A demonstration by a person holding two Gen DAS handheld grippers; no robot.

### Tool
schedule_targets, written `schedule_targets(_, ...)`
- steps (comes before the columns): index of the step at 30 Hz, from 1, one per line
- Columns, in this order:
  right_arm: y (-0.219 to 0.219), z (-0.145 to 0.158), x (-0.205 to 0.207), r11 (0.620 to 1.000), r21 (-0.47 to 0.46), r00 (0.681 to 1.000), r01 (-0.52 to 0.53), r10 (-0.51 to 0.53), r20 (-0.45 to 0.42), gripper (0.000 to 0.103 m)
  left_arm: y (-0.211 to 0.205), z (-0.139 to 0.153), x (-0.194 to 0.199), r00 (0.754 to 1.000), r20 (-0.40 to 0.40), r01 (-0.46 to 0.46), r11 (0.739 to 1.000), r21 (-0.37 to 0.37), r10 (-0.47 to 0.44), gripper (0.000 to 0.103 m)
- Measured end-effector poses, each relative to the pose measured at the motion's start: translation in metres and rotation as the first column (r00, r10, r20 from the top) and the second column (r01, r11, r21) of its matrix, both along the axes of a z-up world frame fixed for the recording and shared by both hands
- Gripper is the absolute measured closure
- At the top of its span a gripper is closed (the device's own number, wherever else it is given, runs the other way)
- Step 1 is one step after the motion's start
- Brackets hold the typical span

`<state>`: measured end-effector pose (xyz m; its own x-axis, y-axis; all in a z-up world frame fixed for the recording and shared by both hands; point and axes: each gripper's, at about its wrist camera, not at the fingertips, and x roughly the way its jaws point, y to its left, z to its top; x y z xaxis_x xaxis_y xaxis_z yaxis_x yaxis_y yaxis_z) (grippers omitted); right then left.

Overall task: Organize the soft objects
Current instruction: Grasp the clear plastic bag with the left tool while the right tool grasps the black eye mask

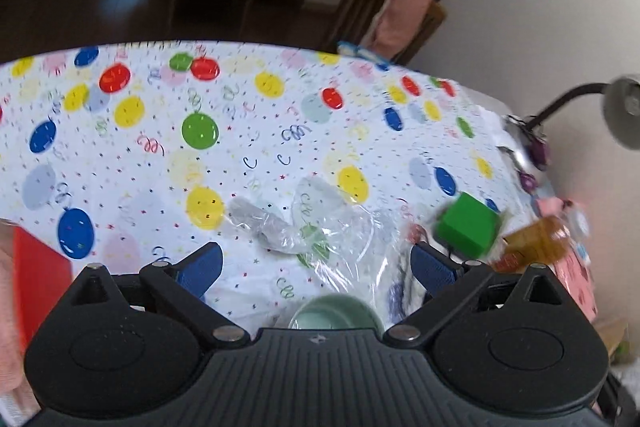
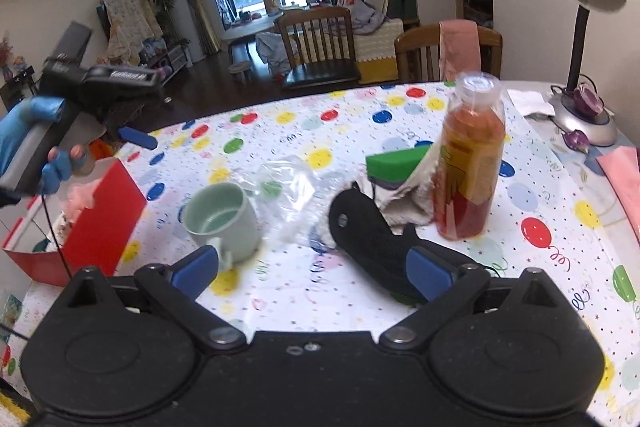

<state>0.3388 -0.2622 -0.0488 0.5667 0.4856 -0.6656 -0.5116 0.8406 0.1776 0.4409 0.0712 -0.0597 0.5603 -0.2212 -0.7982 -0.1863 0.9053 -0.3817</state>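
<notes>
A crumpled clear plastic bag [image 1: 312,227] lies on the balloon-print tablecloth [image 1: 160,155], just ahead of my open, empty left gripper [image 1: 316,267]. The bag also shows in the right wrist view [image 2: 292,187]. A green sponge [image 2: 396,161] rests on a white cloth [image 2: 408,205] beside a juice bottle [image 2: 468,163]; the sponge also shows in the left wrist view [image 1: 468,225]. A red box [image 2: 100,219] with pink soft stuff inside stands at the left. My right gripper [image 2: 312,273] is open and empty, low over the table. The left gripper [image 2: 136,137] shows held above the red box.
A pale green mug [image 2: 222,219] stands near the right gripper's left finger. A black object [image 2: 368,243] lies by its right finger. A desk lamp [image 2: 580,27] stands at the far right. Wooden chairs [image 2: 316,43] stand behind the table. A pink cloth [image 2: 624,179] lies at the right edge.
</notes>
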Motion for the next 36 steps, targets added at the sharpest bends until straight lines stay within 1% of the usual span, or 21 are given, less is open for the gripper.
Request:
schedule_targets(4, -0.005, -0.011, 0.015, 1.000, -0.027, 1.000, -0.013, 0.013, -0.006, 0.002, -0.007, -0.020, 0.029, 0.996, -0.078, -0.047, 0.999, -0.018, 0.046, 0.002)
schedule_targets(8, -0.009, -0.022, 0.028, 0.999, -0.027, 0.999, -0.026, 0.025, -0.024, 0.003, -0.014, -0.042, 0.055, 0.985, -0.153, -0.081, 0.996, -0.041, 0.074, 0.002)
schedule_targets(11, -0.010, -0.031, 0.036, 0.998, -0.043, 0.999, -0.036, 0.034, -0.029, 0.004, -0.019, -0.058, 0.071, 0.980, -0.190, -0.079, 0.995, -0.063, 0.066, 0.002)
schedule_targets(13, -0.010, -0.036, 0.041, 0.997, -0.059, 0.998, -0.049, 0.047, -0.032, 0.007, -0.023, -0.069, 0.077, 0.971, -0.227, -0.087, 0.995, -0.056, 0.073, 0.002)
schedule_targets(15, -0.010, -0.042, 0.046, 0.996, -0.069, 0.998, -0.057, 0.055, -0.038, 0.008, -0.024, -0.079, 0.082, 0.960, -0.263, -0.108, 0.994, -0.033, 0.095, 0.002)
schedule_targets(17, -0.010, -0.046, 0.051, 0.996, -0.067, 0.997, -0.065, 0.062, -0.043, 0.008, -0.020, -0.086, 0.085, 0.943, -0.294, -0.163, 0.987, -0.007, 0.154, 0.002)
schedule_targets(20, -0.011, -0.051, 0.058, 0.995, -0.062, 0.996, -0.075, 0.072, -0.050, 0.008, -0.010, -0.098, 0.088, 0.913, -0.339, -0.257, 0.965, -0.044, 0.228, 0.002)
schedule_targets(22, -0.010, -0.054, 0.061, 0.994, -0.072, 0.996, -0.084, 0.080, -0.047, 0.009, -0.009, -0.103, 0.091, 0.899, -0.356, -0.285, 0.958, -0.035, 0.255, 0.003)
schedule_targets(25, -0.006, -0.060, 0.066, 0.989, -0.101, 0.993, -0.110, 0.107, -0.043, 0.014, -0.011, -0.108, 0.097, 0.877, -0.387, -0.312, 0.950, -0.007, 0.285, 0.003)
schedule_targets(26, -0.005, -0.063, 0.067, 0.987, -0.110, 0.992, -0.121, 0.116, -0.045, 0.017, -0.011, -0.111, 0.099, 0.870, -0.397, -0.320, 0.947, -0.005, 0.292, 0.003)
schedule_targets(29, -0.004, -0.069, 0.072, 0.980, -0.144, 0.990, -0.136, 0.132, -0.039, 0.018, -0.014, -0.116, 0.101, 0.857, -0.411, -0.331, 0.943, 0.022, 0.310, 0.014)
schedule_targets(31, -0.004, -0.072, 0.074, 0.976, -0.162, 0.989, -0.147, 0.143, -0.032, 0.019, -0.014, -0.118, 0.102, 0.854, -0.413, -0.334, 0.942, 0.030, 0.316, 0.016)
schedule_targets(32, -0.004, -0.073, 0.075, 0.974, -0.168, 0.989, -0.151, 0.148, -0.030, 0.019, -0.014, -0.119, 0.103, 0.852, -0.415, -0.339, 0.940, 0.029, 0.320, 0.020)
schedule_targets(33, -0.004, -0.075, 0.076, 0.973, -0.174, 0.988, -0.154, 0.151, -0.029, 0.020, -0.014, -0.120, 0.103, 0.850, -0.414, -0.346, 0.938, 0.028, 0.326, 0.028)
schedule_targets(36, -0.005, -0.079, 0.079, 0.970, -0.184, 0.988, -0.157, 0.154, -0.030, 0.020, -0.015, -0.120, 0.103, 0.850, -0.405, -0.355, 0.934, 0.029, 0.336, 0.043)
